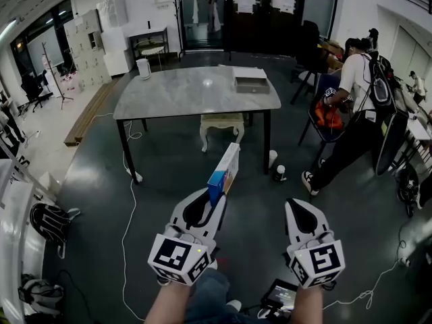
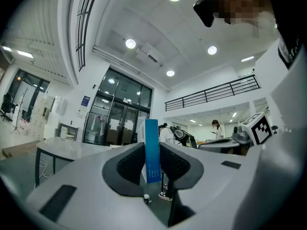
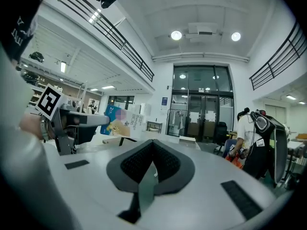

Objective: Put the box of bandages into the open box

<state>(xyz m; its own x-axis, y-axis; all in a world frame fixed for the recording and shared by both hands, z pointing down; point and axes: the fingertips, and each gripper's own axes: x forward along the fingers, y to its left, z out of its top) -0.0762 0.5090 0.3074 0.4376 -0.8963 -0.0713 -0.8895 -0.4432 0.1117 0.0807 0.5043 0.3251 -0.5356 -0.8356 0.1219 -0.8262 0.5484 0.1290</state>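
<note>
- Left gripper (image 1: pixel 217 196) clamped on the thin edge of the bandage box (image 1: pixel 226 170), lower centre of head view. Most of the box sticks out past the jaws.
- Risk: with so short a bite, a jolt could pivot the box or let it slip out.
- Right gripper (image 1: pixel 295 208) closed, empty; no support ready.
- Open box (image 1: pixel 251 84) sits on the table (image 1: pixel 175 94), upper centre, well apart from the bandage box, so a carry is needed.
- Risk: white cable (image 1: pixel 125 235) on the floor at left could trip the walk.
- Open box is near the table's edge, and its depth is unclear from here; a hard drop-in might shove it off.
</note>
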